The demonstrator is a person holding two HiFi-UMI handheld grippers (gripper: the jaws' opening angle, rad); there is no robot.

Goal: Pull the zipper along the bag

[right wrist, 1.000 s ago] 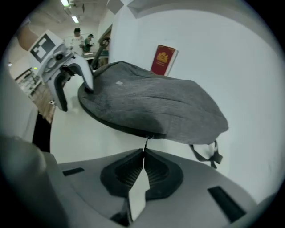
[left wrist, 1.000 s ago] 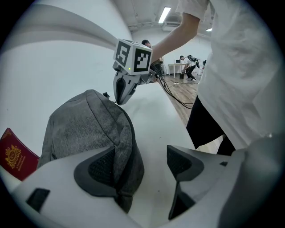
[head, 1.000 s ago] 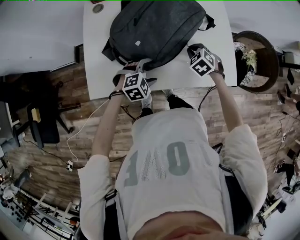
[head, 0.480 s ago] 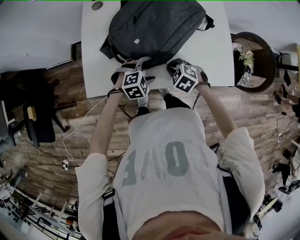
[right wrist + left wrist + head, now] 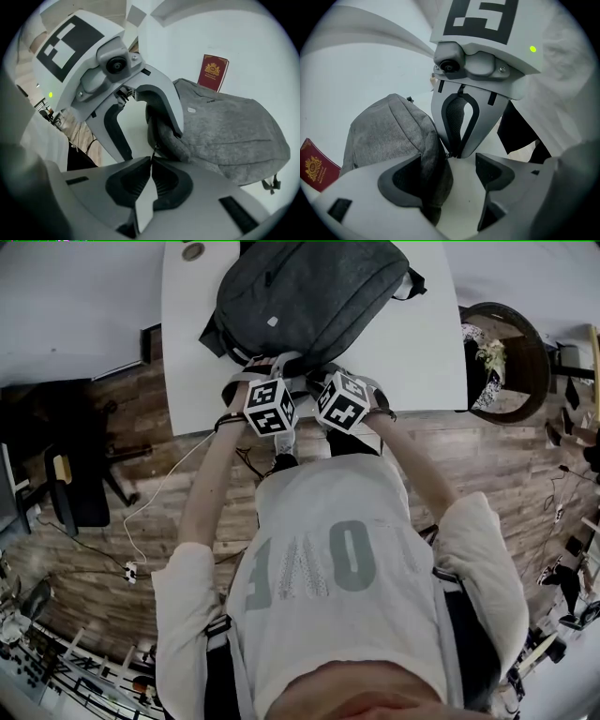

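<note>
At the left of the head view, we are holding the left gripper [image 5: 270, 369] at the near lower-left corner of the grey bag [image 5: 309, 296]. The bag is lying on the white table [image 5: 422, 352] in the upper middle of the frame. This gripper's jaws are standing apart. In the left gripper view, a fold of the bag's fabric is resting against the left-hand jaw, while bare table is showing between the fabric and the other jaw, so nothing is being pinched. We judge that this gripper is sitting there to brace the corner, so that the bag is not sliding while the zipper is being drawn.

Just to the right, almost touching it, we are holding the right gripper [image 5: 151, 169]. Its jaws are pressed together on a thin dark tab, which we take for the zipper pull [image 5: 153, 151]. The tab is running from the jaw tips to the bag's edge. With both grippers meeting at one corner, we judge the pull is nearing the end of its run, though the zipper track itself is hidden.

Farther right, in the upper part of the right gripper view, a red booklet [image 5: 214, 71] is showing past the bag's far edge, well apart from the work.
</note>
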